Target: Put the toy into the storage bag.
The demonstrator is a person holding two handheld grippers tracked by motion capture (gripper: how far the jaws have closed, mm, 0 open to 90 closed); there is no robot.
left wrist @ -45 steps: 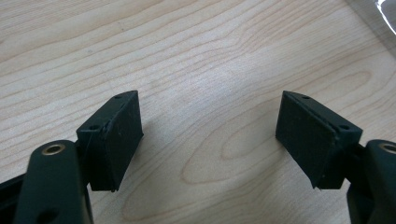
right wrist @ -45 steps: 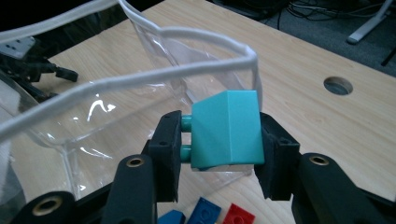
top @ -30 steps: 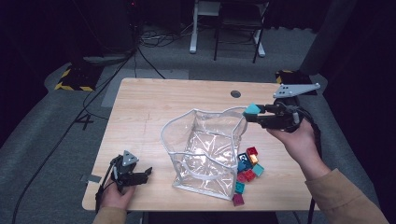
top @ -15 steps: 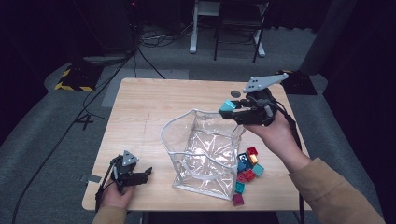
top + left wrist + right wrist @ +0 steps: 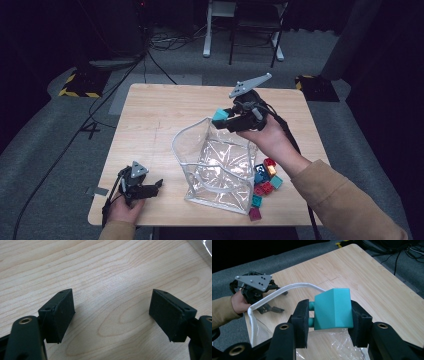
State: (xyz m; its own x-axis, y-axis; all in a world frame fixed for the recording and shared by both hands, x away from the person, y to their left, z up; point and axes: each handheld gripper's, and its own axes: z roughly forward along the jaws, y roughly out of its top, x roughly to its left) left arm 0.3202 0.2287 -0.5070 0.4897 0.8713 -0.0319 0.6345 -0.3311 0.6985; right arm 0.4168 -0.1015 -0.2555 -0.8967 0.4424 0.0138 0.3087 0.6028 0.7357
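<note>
Right hand-held gripper [image 5: 223, 118] is clamping a teal block [image 5: 333, 308] over the clear bag [image 5: 220, 167] rim; bag looking empty. Other blocks [image 5: 263, 181] waiting on the counter [image 5: 165, 115]. Left hand-held gripper [image 5: 112, 312] is gaping, empty.

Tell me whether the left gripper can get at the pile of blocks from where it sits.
Probably not directly. The left gripper rests open at the table's near left, and the clear plastic bag stands between it and the pile of blocks; it would have to go over or around.

Loose blocks [image 5: 264, 181] partly hidden behind clear bag [image 5: 215, 165]; colours, count unclear.
</note>
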